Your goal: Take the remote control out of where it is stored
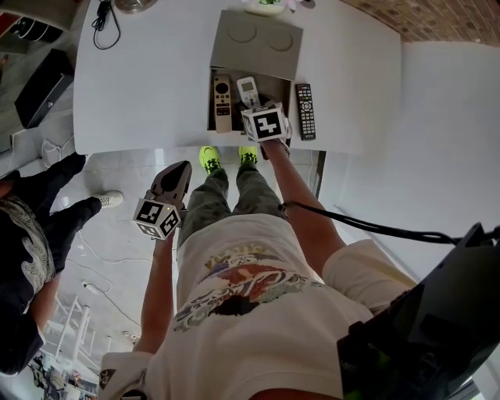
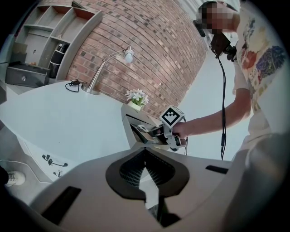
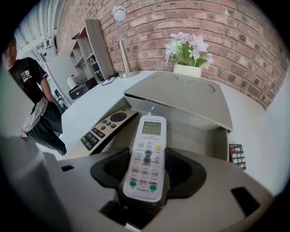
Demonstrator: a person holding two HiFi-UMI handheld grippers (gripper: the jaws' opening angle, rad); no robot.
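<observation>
A broad, smooth white tabletop (image 1: pixel 156 78) stands against a rough red brick wall (image 1: pixel 437 19).

In the head view, a flat grey box with its lid slid back (image 1: pixel 258 39) sits on the table. Its open compartment holds a slim champagne-coloured remote with dark buttons (image 1: pixel 223 101) and a white plastic remote control with a small screen (image 1: pixel 248 90). A black rectangular remote (image 1: pixel 305 111) lies on the table just beside the box. The right gripper (image 1: pixel 256 105) reaches into the compartment at the white remote's near end. The left gripper (image 1: pixel 180 169) hangs off the table's edge, above the floor.

In the left gripper view, its dark ribbed pads meet at the tips with nothing between them.

In the right gripper view, the two dark ribbed pads clasp the long sides of the white remote's button end. Its screen end points into the compartment, beside the champagne one. White flowers in a pale pot (image 3: pixel 186 54) stand behind the lid.
</observation>
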